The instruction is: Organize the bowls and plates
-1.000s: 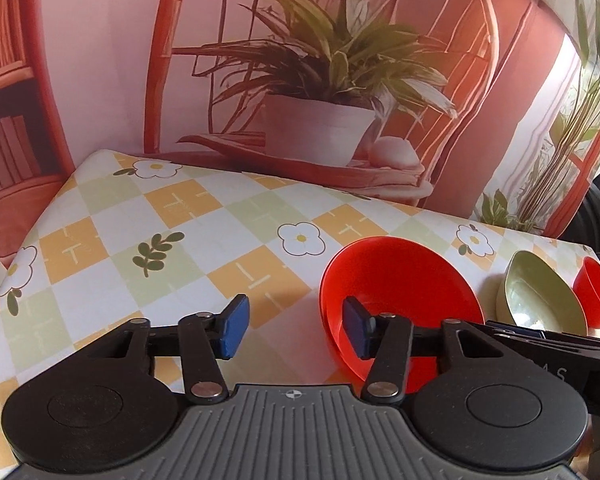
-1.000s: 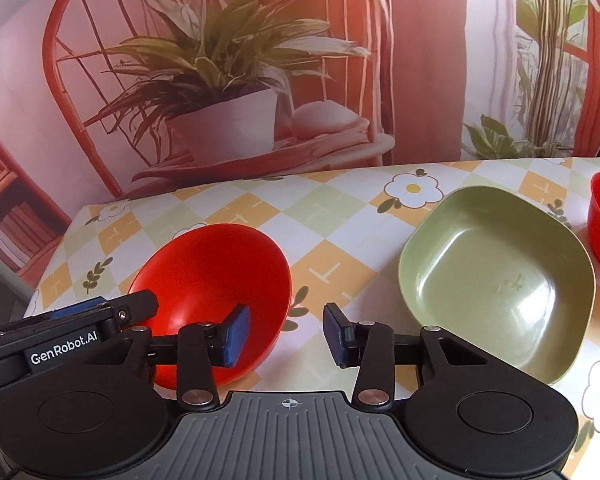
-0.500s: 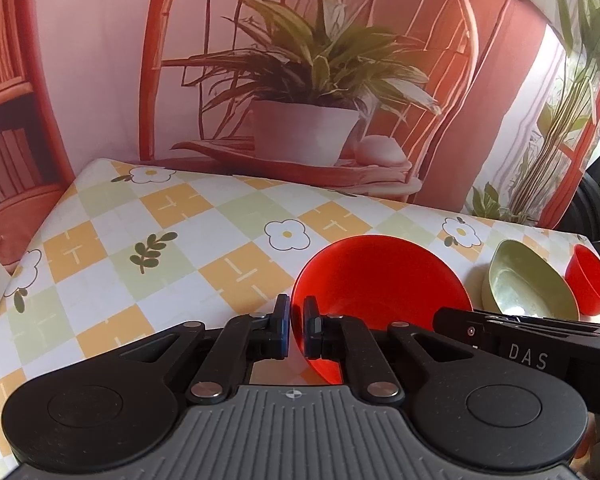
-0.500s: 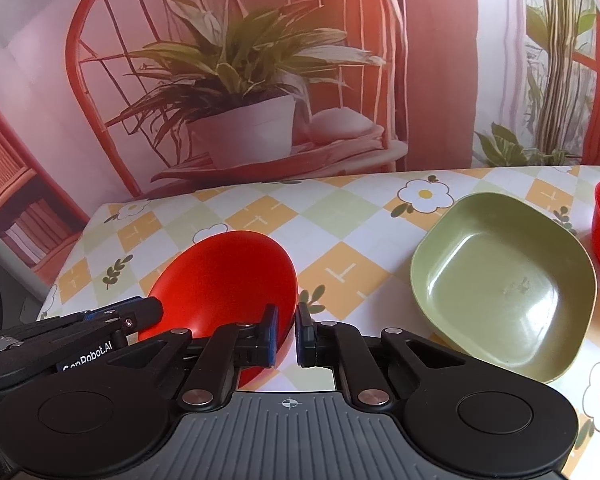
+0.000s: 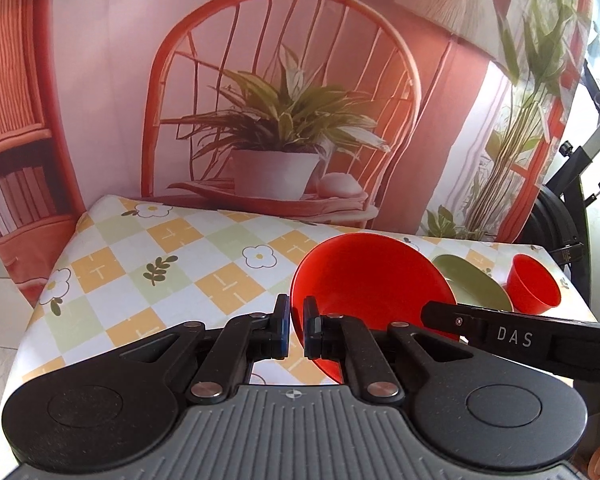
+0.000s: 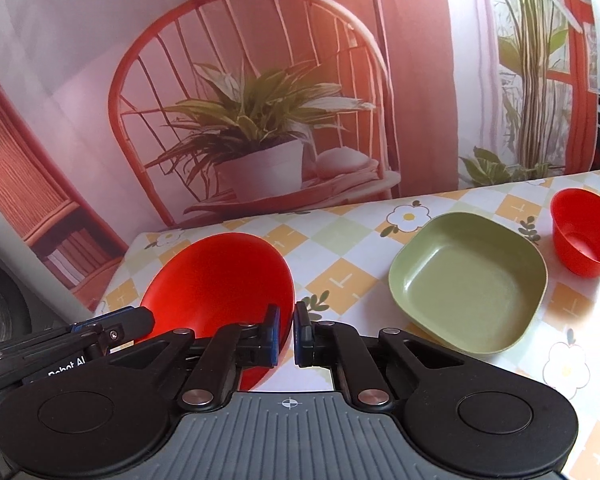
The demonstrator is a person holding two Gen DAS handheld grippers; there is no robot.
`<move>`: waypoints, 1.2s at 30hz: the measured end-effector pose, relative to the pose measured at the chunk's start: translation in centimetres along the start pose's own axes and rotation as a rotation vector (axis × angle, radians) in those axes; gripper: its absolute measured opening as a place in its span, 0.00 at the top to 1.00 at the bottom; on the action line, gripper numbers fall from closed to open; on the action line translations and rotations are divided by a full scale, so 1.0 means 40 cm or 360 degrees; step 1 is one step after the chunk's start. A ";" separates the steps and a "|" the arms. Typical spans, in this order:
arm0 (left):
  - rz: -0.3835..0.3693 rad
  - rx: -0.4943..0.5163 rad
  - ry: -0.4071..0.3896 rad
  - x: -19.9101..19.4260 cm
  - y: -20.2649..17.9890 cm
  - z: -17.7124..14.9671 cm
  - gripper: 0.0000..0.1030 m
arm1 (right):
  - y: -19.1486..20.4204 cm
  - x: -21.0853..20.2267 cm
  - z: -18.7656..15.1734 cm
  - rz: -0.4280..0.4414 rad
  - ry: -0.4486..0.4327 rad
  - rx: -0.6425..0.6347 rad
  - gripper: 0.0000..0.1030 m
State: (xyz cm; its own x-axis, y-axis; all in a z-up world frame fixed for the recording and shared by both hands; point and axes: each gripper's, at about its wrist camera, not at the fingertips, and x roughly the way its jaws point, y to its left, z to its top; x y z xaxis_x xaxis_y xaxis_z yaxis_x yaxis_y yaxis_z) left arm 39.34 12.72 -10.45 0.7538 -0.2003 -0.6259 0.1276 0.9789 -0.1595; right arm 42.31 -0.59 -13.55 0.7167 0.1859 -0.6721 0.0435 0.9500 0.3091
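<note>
The left gripper [image 5: 296, 330] has its jaws clenched on the near-left rim of the red bowl [image 5: 370, 280], the thin wall pinched between the blue pads. The right gripper [image 6: 284, 332] has its jaws clamped on the same bowl's right rim [image 6: 220, 280]. The bowl appears tilted and raised off the tabletop [image 5: 148, 280], though whether its far edge touches the checked cloth I cannot tell.

Two grips on one thin rim look risky: if the hands pull apart or twist unevenly, the smooth plastic could slide out of one pad pair and the bowl would swing or drop.

In the right wrist view, the green square plate [image 6: 468, 284] lies at about 2 o'clock from the jaws, and the small red cup [image 6: 584, 236] sits beyond it, near the tabletop's right edge. A wide carry toward them could knock that cup off.
</note>
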 end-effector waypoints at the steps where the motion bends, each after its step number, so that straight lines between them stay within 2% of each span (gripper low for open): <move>1: -0.0006 0.0006 -0.0016 -0.021 -0.004 -0.002 0.93 | -0.002 -0.020 -0.005 0.0011 -0.0013 0.0005 0.94; 9: -0.0048 0.0040 -0.0107 -0.173 -0.068 -0.051 0.93 | -0.039 -0.177 -0.056 0.0071 -0.0075 0.0115 0.94; 17: -0.0075 0.0025 -0.0129 -0.257 -0.134 -0.099 0.93 | -0.101 -0.309 -0.102 0.0130 -0.0133 0.0170 0.94; 25: -0.0129 0.0050 -0.0112 -0.280 -0.231 -0.160 0.93 | -0.199 -0.407 -0.153 0.0099 -0.0194 0.0196 0.94; 36: -0.0262 0.0115 -0.0020 -0.237 -0.397 -0.237 0.93 | -0.396 -0.488 -0.223 -0.0015 -0.0230 0.0306 0.94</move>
State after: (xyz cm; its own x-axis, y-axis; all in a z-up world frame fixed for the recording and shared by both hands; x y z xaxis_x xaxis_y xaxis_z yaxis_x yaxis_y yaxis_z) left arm 24.06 -1.30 -9.23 0.7269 -0.3577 -0.5862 0.2953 0.9335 -0.2034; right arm 21.42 -17.03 -11.30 0.8073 0.1260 -0.5765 0.1725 0.8839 0.4347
